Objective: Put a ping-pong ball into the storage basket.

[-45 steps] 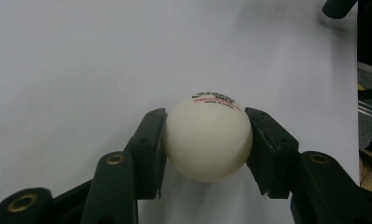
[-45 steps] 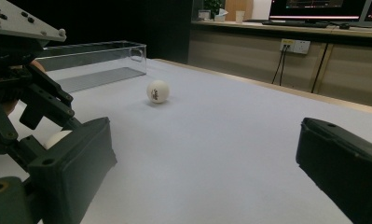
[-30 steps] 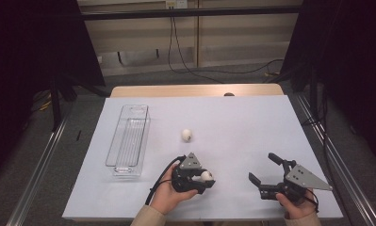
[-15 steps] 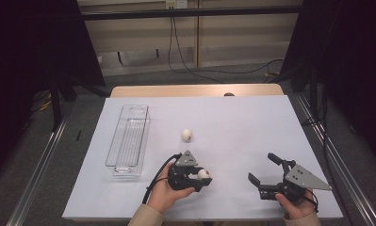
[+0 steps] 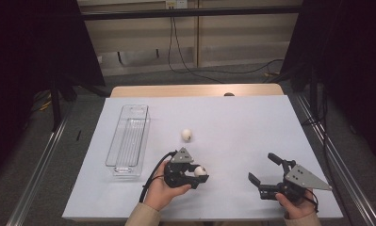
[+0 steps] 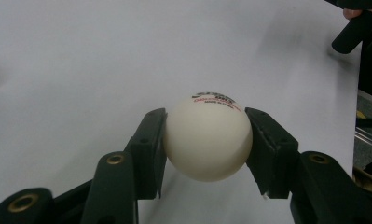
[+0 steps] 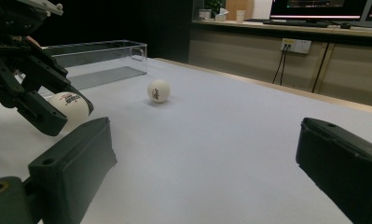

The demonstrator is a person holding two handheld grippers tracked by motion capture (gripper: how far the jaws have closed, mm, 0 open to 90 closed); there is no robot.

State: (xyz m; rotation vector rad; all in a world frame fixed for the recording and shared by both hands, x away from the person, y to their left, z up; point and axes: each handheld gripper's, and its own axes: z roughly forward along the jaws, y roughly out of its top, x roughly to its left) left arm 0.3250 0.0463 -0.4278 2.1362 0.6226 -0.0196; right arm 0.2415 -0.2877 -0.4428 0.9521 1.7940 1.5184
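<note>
Low in the middle of the high view, the left gripper (image 5: pixel 195 175) clamps a white ball (image 6: pixel 207 138) just above the table (image 5: pixel 251 122), ready to carry; a second ball (image 5: pixel 187 134) waits nearby beside the clear tray (image 5: pixel 129 141), while the right gripper (image 5: pixel 265 175) rests with jaws apart.

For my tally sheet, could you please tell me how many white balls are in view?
2: one ball is clamped in the left gripper; the other ball lies loose on the white table, right of the clear bin.
</note>
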